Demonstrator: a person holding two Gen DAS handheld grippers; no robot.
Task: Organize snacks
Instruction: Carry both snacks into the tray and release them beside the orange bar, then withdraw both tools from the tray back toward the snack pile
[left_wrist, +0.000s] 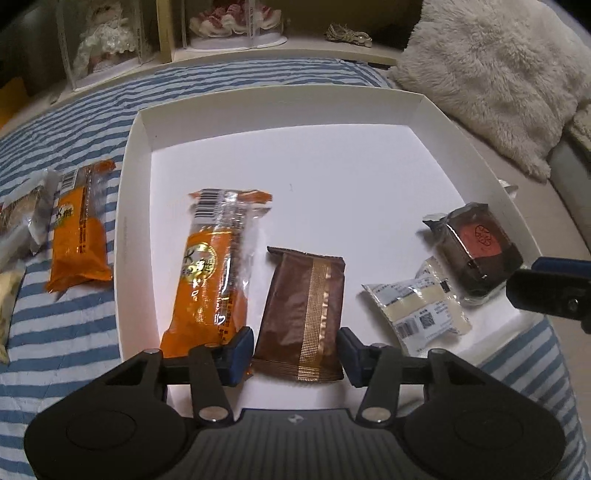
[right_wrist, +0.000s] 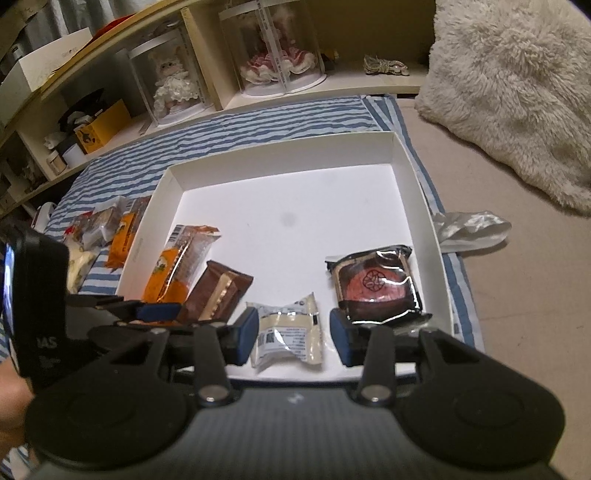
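Ahead of both tools, the far half of the white box (left_wrist: 325, 155) floor is bare and gives free passage. Close to the left gripper (left_wrist: 295, 350), the brown packet (left_wrist: 301, 314) lies between its fingers, and the orange packet (left_wrist: 214, 266) touches the left finger. Between the fingers of the right gripper (right_wrist: 291, 336) lies the pale packet (right_wrist: 288, 332); the dark packet (right_wrist: 376, 284) blocks the way just ahead on its right. The box walls stand on each side.
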